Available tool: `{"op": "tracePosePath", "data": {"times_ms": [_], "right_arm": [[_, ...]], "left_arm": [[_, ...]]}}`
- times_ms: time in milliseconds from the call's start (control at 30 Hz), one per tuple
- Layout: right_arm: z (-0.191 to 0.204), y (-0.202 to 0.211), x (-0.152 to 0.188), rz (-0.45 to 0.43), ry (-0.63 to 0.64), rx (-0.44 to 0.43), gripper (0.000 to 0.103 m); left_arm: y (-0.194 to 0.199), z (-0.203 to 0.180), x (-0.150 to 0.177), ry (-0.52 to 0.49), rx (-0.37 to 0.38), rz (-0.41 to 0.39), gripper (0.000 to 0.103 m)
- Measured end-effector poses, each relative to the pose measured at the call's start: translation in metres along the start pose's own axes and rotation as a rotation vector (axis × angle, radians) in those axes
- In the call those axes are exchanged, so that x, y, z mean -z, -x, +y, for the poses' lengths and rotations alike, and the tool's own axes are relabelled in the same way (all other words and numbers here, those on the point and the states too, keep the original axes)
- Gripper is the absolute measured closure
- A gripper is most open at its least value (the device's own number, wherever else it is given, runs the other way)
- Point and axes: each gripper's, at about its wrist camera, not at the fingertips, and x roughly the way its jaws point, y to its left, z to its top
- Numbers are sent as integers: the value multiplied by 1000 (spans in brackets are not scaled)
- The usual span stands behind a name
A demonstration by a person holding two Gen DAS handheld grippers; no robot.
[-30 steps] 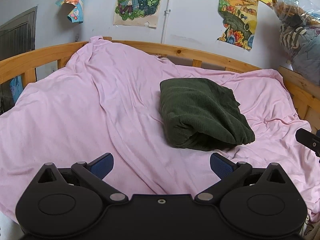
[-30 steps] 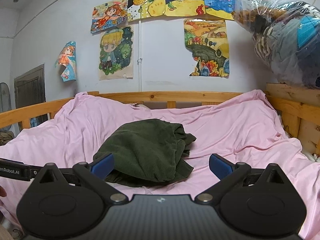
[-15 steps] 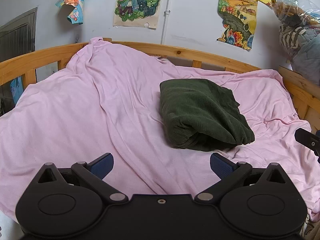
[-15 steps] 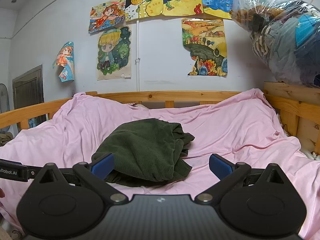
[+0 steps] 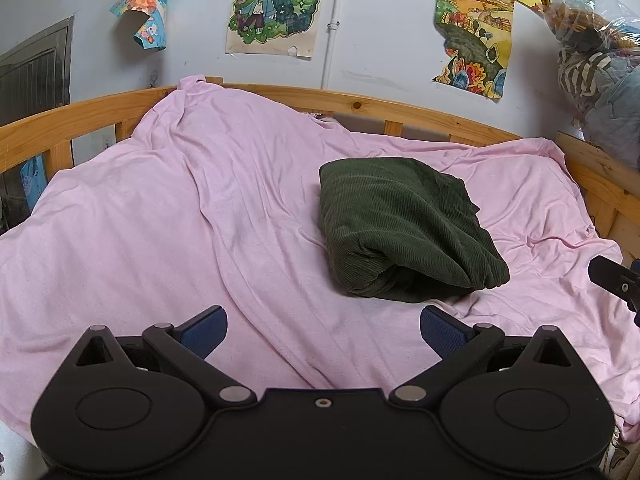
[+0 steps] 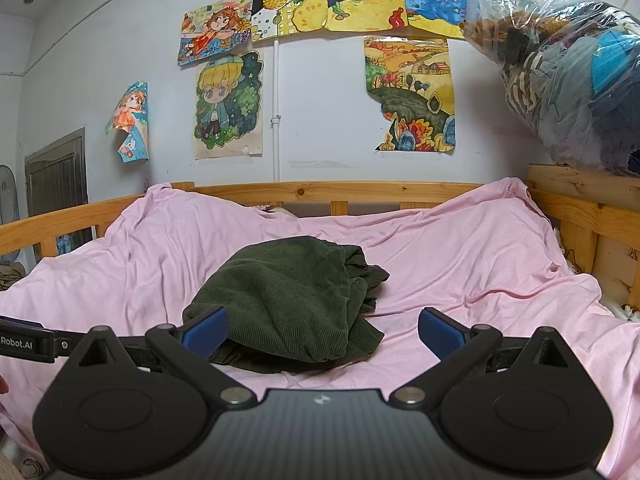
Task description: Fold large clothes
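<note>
A dark green corduroy garment point(image 5: 404, 228) lies folded in a thick bundle on the pink sheet point(image 5: 160, 232), right of the bed's middle. It also shows in the right wrist view point(image 6: 288, 300). My left gripper point(image 5: 322, 330) is open and empty, held back from the bundle near the bed's front edge. My right gripper point(image 6: 322, 332) is open and empty, just in front of the bundle, its left fingertip point(image 6: 204, 332) overlapping the bundle's near edge in view. Part of the right gripper shows at the right edge of the left wrist view point(image 5: 616, 280).
A wooden bed rail point(image 5: 400, 108) runs around the back and sides of the bed. A clear plastic bag of clothes point(image 6: 568, 80) sits on the right rail corner. Posters point(image 6: 228, 104) hang on the wall behind. A dark door point(image 6: 56, 184) is at the far left.
The right wrist view has tilted and drifted slightly, so the wall posters sit a little differently. The garment and both open grippers are otherwise unchanged.
</note>
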Motion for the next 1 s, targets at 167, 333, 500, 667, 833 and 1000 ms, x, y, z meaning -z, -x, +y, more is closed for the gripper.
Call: {"op": "tracePosePath", "data": {"times_ms": [167,333,500,667,833,1000], "right_arm": [[-1,0,0,0,0,0,0],[-1,0,0,0,1,-1,0],[-1,0,0,1,1,-1,0],[-1,0,0,1,2,-1,0],[-1,0,0,1,2,0,0],[-1,0,0,1,2,-1,0]], "left_arm": [[0,-1,0,1,-1,0,1],[0,-1,0,1,-1,0,1],[1,-1,0,1,-1,0,1],[1,-2,0,1,-1,0,1],[1,-2,0,2,-2,-1,1],[1,-2,0,2,-1,-1,1]]}}
